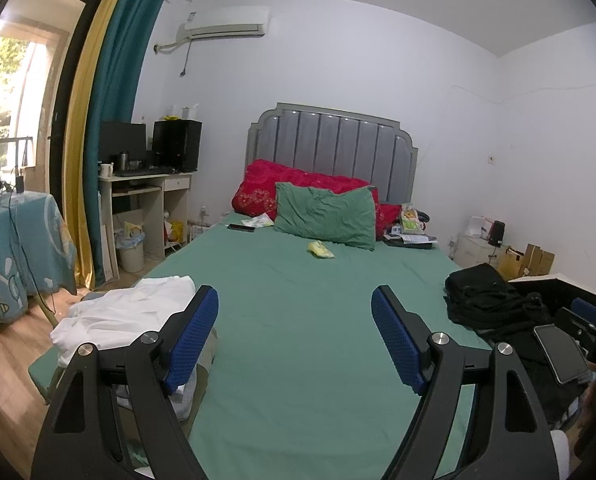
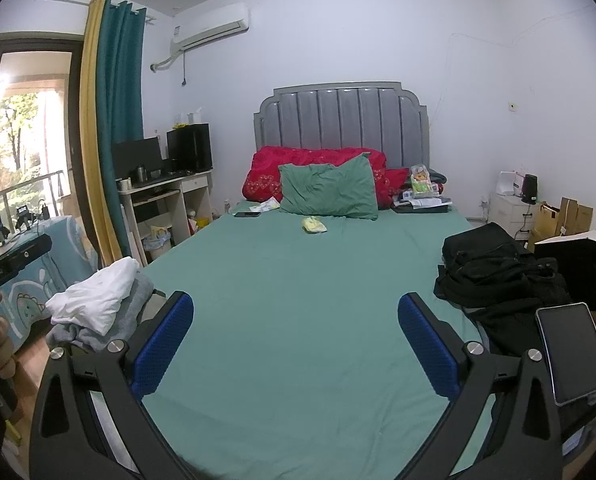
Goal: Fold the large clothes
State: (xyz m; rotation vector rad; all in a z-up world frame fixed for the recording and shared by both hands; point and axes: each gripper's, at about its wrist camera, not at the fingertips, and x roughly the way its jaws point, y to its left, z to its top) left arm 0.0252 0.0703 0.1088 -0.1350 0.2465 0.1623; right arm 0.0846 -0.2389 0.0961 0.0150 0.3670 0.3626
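Observation:
A pile of white and grey clothes (image 1: 126, 316) lies on the near left corner of the green bed (image 1: 298, 320); it also shows in the right wrist view (image 2: 98, 308). A heap of black clothes (image 1: 489, 304) lies at the bed's right edge, also in the right wrist view (image 2: 493, 276). My left gripper (image 1: 296, 304) is open and empty above the bed's near middle. My right gripper (image 2: 296, 312) is open and empty, also above the sheet. Neither touches any cloth.
A green pillow (image 1: 325, 216) and red pillows (image 1: 266, 184) lie at the headboard. A small yellow item (image 1: 319, 250) and a phone (image 1: 241, 227) lie on the sheet. A desk (image 1: 146, 200) stands left, boxes (image 2: 561, 216) right. A phone (image 2: 573, 352) is mounted by my right gripper.

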